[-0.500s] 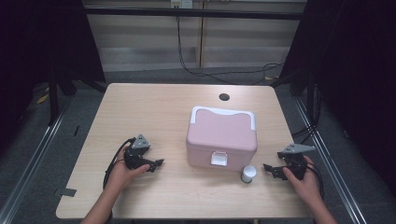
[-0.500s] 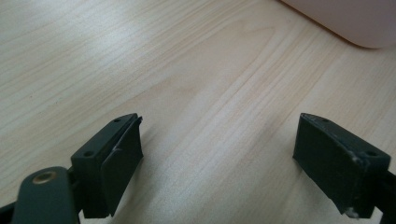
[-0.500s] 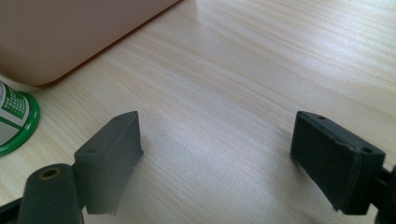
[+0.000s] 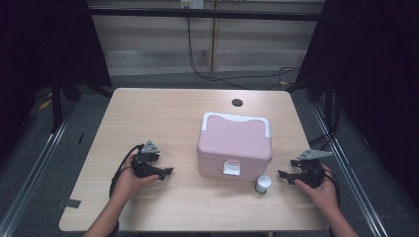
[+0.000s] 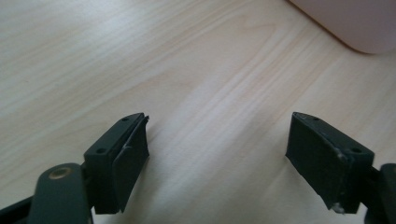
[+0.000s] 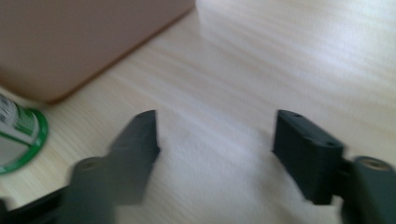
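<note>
A pink lidded box (image 4: 234,144) with a white front latch stands right of the table's middle; its corner shows in the left gripper view (image 5: 355,23) and the right gripper view (image 6: 70,42). A small white container (image 4: 262,183) with a green-rimmed base stands just in front of the box's right corner, also at the left edge of the right gripper view (image 6: 18,135). My left gripper (image 4: 165,173) rests low on the table left of the box, open, with bare wood between its jaws (image 5: 217,140). My right gripper (image 4: 282,175) is open a little right of the container, nothing between its jaws (image 6: 215,149).
The light wooden table (image 4: 163,118) has a round cable hole (image 4: 237,102) near its far edge. Metal rails run along both sides of the table. Cables hang behind the far edge.
None of note: both hands and grippers sit about where they were, and the box and container have not moved.
</note>
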Tool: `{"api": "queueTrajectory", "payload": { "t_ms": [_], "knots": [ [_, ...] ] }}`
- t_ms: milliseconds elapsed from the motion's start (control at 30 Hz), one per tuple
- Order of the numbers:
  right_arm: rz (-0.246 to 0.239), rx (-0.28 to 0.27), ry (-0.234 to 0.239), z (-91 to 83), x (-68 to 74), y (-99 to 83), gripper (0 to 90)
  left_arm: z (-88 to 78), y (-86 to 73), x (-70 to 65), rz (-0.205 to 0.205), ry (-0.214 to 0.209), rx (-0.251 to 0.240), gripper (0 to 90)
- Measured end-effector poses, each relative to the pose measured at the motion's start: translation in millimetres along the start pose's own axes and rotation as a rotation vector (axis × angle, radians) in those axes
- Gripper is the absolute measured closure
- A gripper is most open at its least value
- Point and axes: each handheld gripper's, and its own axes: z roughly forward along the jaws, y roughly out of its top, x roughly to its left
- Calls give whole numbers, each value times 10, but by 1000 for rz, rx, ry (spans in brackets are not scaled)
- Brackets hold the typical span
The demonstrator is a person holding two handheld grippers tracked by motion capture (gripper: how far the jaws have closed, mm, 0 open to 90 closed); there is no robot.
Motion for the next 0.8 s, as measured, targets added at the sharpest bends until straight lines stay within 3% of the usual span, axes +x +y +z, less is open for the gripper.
{"api": "queueTrajectory", "payload": {
  "t_ms": [167, 200, 300, 500, 800],
  "knots": [
    [7, -47, 26, -38, 17, 200, 516, 14, 114, -132, 38, -37, 10, 215],
    [-11, -58, 29, -33, 27, 292, 558, 29, 156, -179, 42, -63, 26, 215],
    [-36, -59, 19, -12, 58, 394, 610, 43, 201, -242, 61, -88, 53, 217],
    [-51, -64, 16, 54, 88, 506, 696, 32, 253, -308, 92, -98, 69, 216],
    [-72, -76, 33, 147, 171, 593, 716, 36, 238, -311, 81, -97, 81, 216]
  ]
}}
